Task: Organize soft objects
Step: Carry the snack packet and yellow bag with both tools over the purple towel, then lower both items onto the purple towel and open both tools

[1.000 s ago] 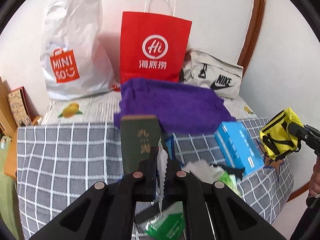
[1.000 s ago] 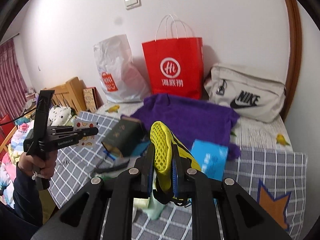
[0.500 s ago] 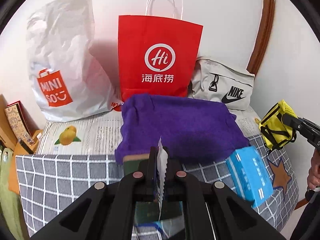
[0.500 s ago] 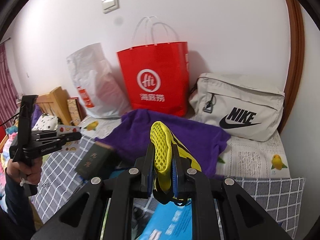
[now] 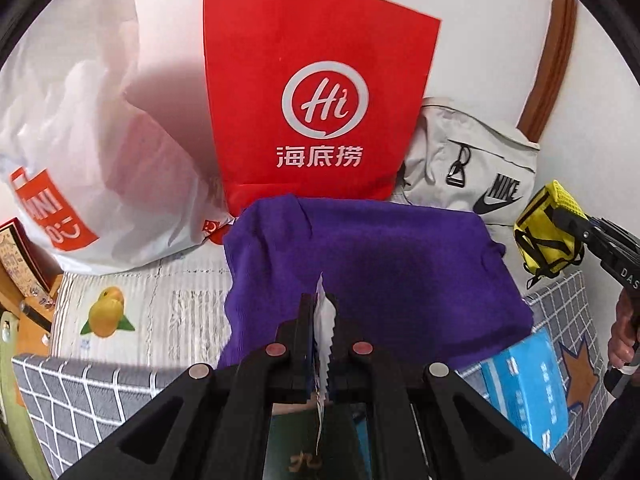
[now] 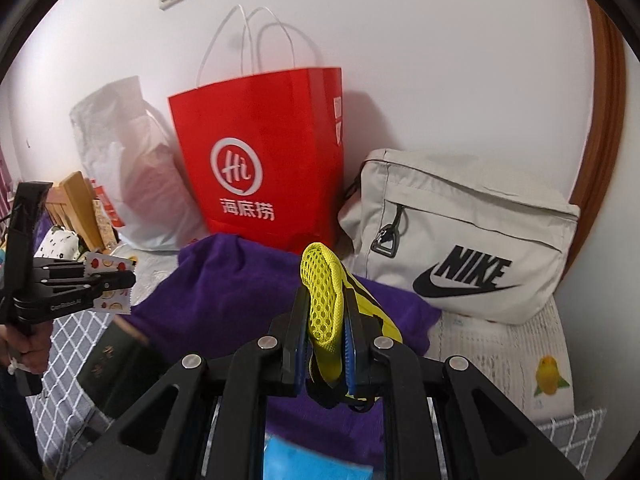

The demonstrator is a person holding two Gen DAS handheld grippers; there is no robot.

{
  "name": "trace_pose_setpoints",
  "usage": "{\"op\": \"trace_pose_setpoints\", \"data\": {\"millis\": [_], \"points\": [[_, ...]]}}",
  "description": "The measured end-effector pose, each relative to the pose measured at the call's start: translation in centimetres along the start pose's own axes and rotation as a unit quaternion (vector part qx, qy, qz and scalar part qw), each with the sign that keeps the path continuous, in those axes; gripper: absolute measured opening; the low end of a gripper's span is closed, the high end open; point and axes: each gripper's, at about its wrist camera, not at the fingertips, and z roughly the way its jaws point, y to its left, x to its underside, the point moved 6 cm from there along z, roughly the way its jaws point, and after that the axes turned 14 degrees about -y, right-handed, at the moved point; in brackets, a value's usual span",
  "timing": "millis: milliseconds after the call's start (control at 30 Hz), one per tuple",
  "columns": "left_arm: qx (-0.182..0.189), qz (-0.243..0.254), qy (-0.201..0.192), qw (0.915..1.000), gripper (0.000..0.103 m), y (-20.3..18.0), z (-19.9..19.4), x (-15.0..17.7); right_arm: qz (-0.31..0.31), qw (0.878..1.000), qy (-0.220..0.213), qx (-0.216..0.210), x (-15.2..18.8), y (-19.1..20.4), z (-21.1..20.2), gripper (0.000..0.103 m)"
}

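My left gripper (image 5: 322,312) is shut on a thin white sachet (image 5: 325,320) with a serrated edge, held above a purple towel (image 5: 400,276). The sachet shows fruit prints in the right wrist view (image 6: 110,280). My right gripper (image 6: 326,312) is shut on a yellow mesh pouch (image 6: 322,300), held above the towel's right part (image 6: 224,280). The pouch also shows in the left wrist view (image 5: 548,232) at the right. A red paper bag (image 5: 316,100) stands behind the towel against the wall.
A white Miniso plastic bag (image 5: 80,152) stands left of the red bag, a grey Nike bag (image 6: 460,236) right of it. A blue tissue pack (image 5: 528,396) and a dark green box (image 6: 116,364) lie on the checked cloth (image 5: 80,400). Wooden furniture (image 6: 76,204) is at the left.
Both grippers have moved forward and up toward the bags at the wall, each still holding its item. The green box and tissue pack have dropped low in view.
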Motion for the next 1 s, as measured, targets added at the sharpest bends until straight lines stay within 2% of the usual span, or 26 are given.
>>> {"op": "trace_pose_setpoints", "data": {"millis": [267, 433, 700, 1000], "points": [[-0.006, 0.003, 0.021, 0.9997, 0.005, 0.5, 3.8, -0.6, -0.053, 0.998, 0.019, 0.013, 1.1, -0.8, 5.5, 0.015], [-0.009, 0.002, 0.036, 0.9993, 0.005, 0.5, 6.4, -0.8, -0.066, 0.996, 0.055, 0.01, 2.8, -0.8, 8.0, 0.015], [-0.012, -0.001, 0.064, 0.9979, 0.005, 0.0, 10.2, -1.0, -0.048, 0.996, 0.074, -0.017, 3.5, -0.7, 9.3, 0.019], [-0.02, -0.004, 0.079, 0.9966, 0.005, 0.1, 12.4, -1.0, -0.052, 0.992, 0.097, -0.06, 4.4, -0.2, 10.2, 0.024]]}}
